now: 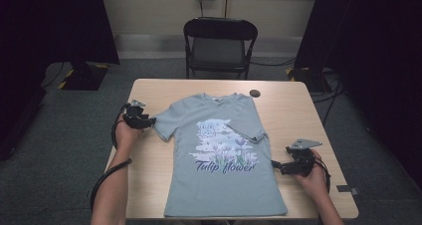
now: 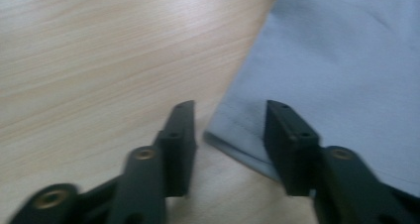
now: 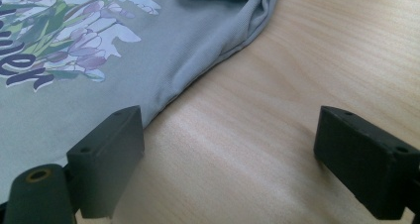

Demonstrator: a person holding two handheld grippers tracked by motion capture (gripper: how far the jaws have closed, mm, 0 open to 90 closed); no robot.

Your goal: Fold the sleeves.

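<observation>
A grey-blue T-shirt (image 1: pixel 219 155) with a tulip print and the words "Tulip flower" lies flat, front up, on the wooden table (image 1: pixel 298 115). Its right sleeve (image 1: pixel 251 133) is folded inward onto the chest. My left gripper (image 1: pixel 148 120) is at the end of the spread left sleeve. In the left gripper view the sleeve's hem corner (image 2: pixel 237 130) lies between the jaws of the left gripper (image 2: pixel 230 110), with a gap on both sides. My right gripper (image 1: pixel 278 166) rests by the shirt's right side. The right gripper (image 3: pixel 230 117) stands wide open over bare wood, with the shirt (image 3: pixel 148 50) beside one jaw.
A small dark round thing (image 1: pixel 255 93) lies on the table near the collar. A black folding chair (image 1: pixel 219 46) stands beyond the far edge. Dark curtains hang at both sides. A strip of dark tape (image 1: pixel 346 188) is near the table's right front corner.
</observation>
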